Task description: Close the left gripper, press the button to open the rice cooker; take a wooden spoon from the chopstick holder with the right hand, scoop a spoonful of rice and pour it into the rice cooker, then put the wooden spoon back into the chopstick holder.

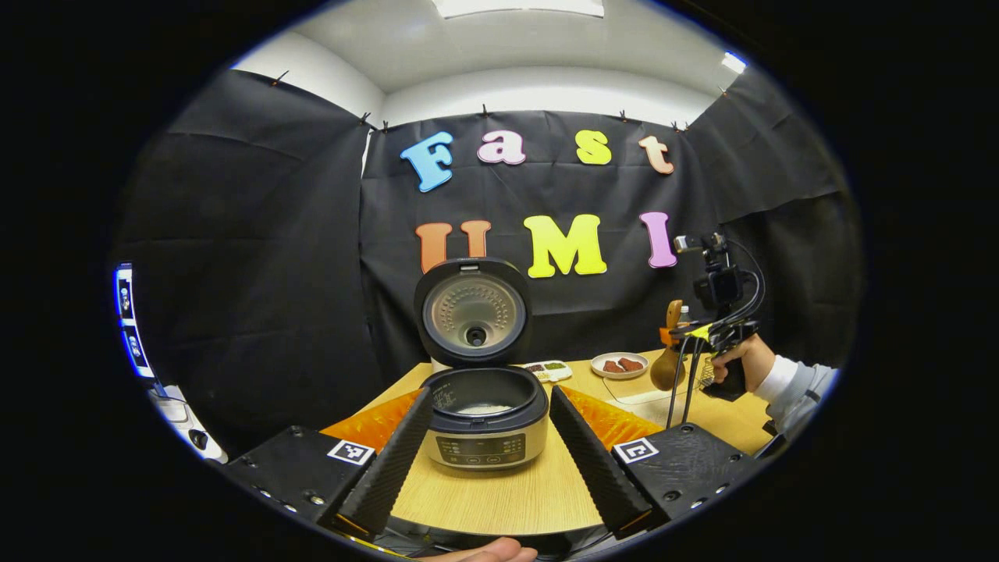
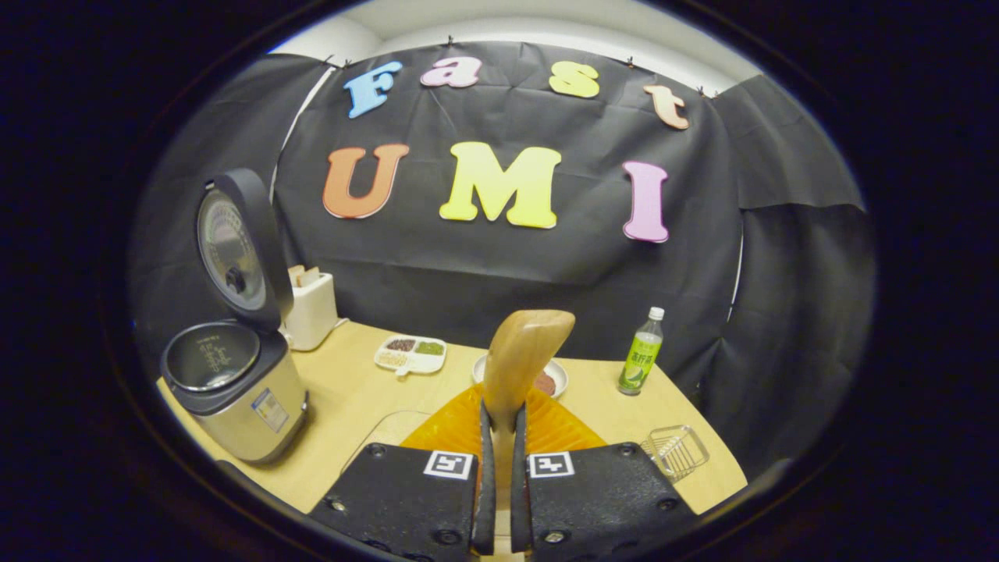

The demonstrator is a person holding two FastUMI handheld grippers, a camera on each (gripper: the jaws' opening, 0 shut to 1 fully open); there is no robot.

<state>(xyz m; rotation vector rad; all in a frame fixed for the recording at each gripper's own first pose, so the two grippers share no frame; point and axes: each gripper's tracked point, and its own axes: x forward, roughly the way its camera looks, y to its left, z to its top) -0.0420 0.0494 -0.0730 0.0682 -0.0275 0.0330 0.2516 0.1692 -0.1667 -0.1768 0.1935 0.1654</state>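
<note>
Right gripper [image 2: 499, 437] jaws clamp my wooden spoon [image 2: 521, 355], right of the open rice cooker [image 2: 234, 382]; left gripper [image 1: 490, 437] jaws stand apart before it. I judge scooping next: bowl lowered into rice.

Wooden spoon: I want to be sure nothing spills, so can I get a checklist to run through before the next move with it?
1. Rice cooker lid up: ok, it stands open above the pot.
2. Wooden spoon held: ok, the right gripper is shut on its handle, bowl end up.
3. Rice on the spoon: cannot tell; its bowl faces away in both views.
4. Left gripper out of the pouring path: not ok; it sits open just in front of the cooker.
5. Rice already in the pot: cannot tell; something pale shows at the bottom in the left gripper view.
</note>
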